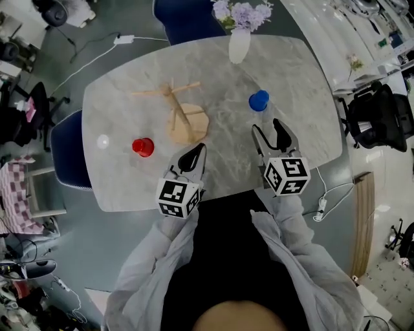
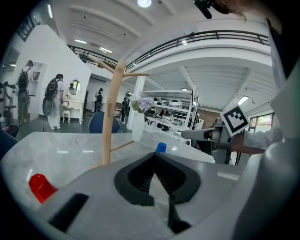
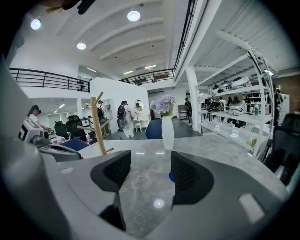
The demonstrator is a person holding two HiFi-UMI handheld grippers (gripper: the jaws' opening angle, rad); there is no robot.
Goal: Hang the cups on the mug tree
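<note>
A wooden mug tree stands mid-table with bare pegs. A red cup sits upside down to its left, near my left gripper, which is shut with nothing in it. A blue cup stands to the right, just beyond my right gripper, whose jaws are open and empty. In the left gripper view the jaws of the left gripper meet at the tips, with the red cup low left and the tree ahead. In the right gripper view the right jaw of the right gripper half hides the blue cup.
A white vase with pale flowers stands at the table's far edge. Blue chairs sit at the left side and the far side. A black office chair is on the right. Both grippers hover near the table's front edge.
</note>
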